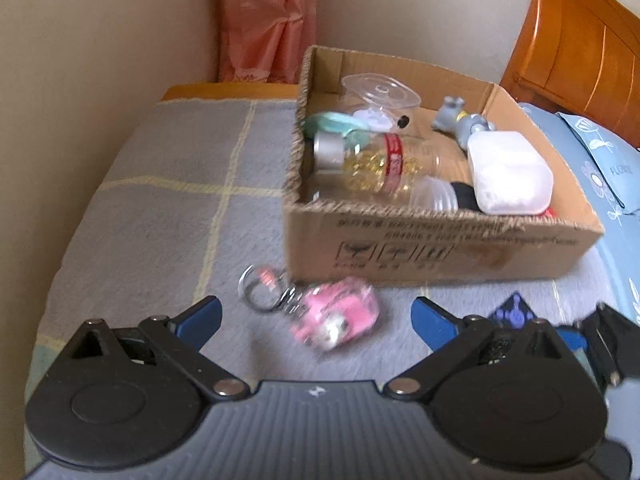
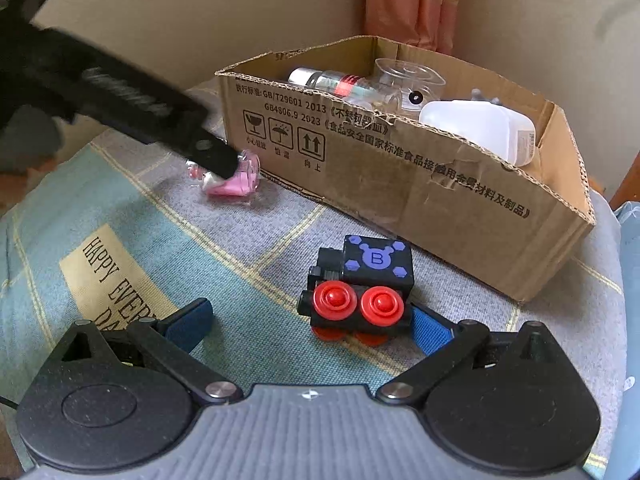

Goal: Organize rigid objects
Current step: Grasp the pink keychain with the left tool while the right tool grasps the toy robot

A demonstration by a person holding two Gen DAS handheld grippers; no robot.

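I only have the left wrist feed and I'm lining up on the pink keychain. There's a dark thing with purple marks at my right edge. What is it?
Observer: A black block toy with red wheels and a purple B on top, lying on the blanket in front of the cardboard box.
Operator: Is the right gripper holding it?
Observer: No. The right gripper is open, and the toy sits between its fingers, close to the right-hand one.
Operator: How near is my gripper to the keychain?
Observer: In the right wrist view your left gripper has one finger over the pink keychain; whether it touches, I cannot tell.
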